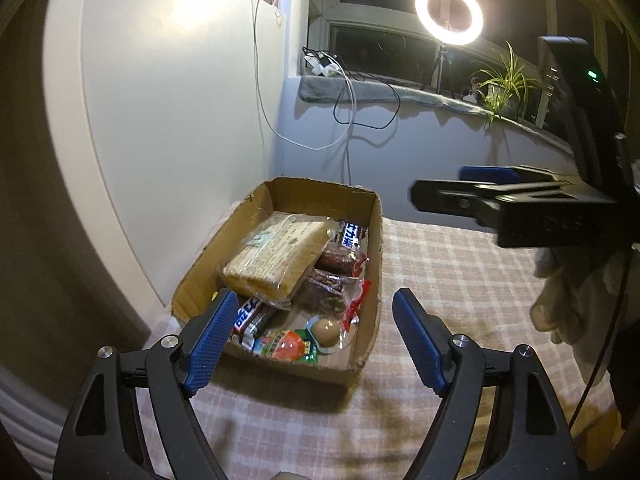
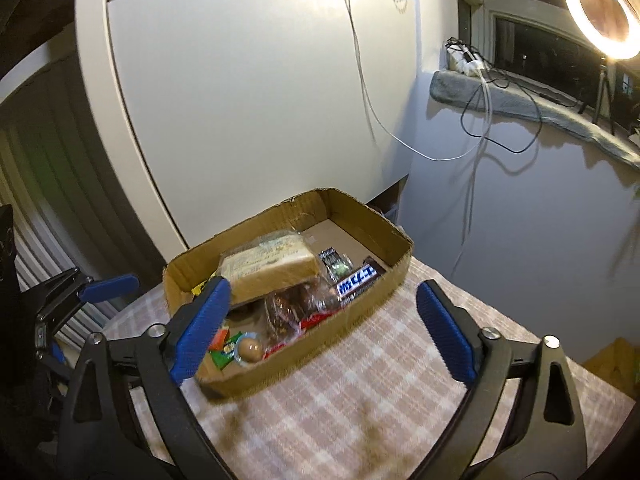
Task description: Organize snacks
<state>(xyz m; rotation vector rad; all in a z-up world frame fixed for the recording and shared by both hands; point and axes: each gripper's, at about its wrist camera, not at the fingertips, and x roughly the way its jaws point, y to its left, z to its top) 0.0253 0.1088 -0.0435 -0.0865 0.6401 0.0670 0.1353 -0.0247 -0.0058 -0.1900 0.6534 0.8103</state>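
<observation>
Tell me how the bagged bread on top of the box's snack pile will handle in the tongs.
The bagged bread is probably light and squashy: soft slices in loose clear film. The film looks slick, so it may slip. It rests tilted on other packets in the cardboard box, so a push could slide it.

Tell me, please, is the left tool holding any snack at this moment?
No, the left tool stands open and empty above the checked cloth, just short of the cardboard box of snacks.

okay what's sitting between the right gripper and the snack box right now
Nothing. In the right wrist view only bare checked tablecloth lies between the open right gripper and the cardboard box.
</observation>
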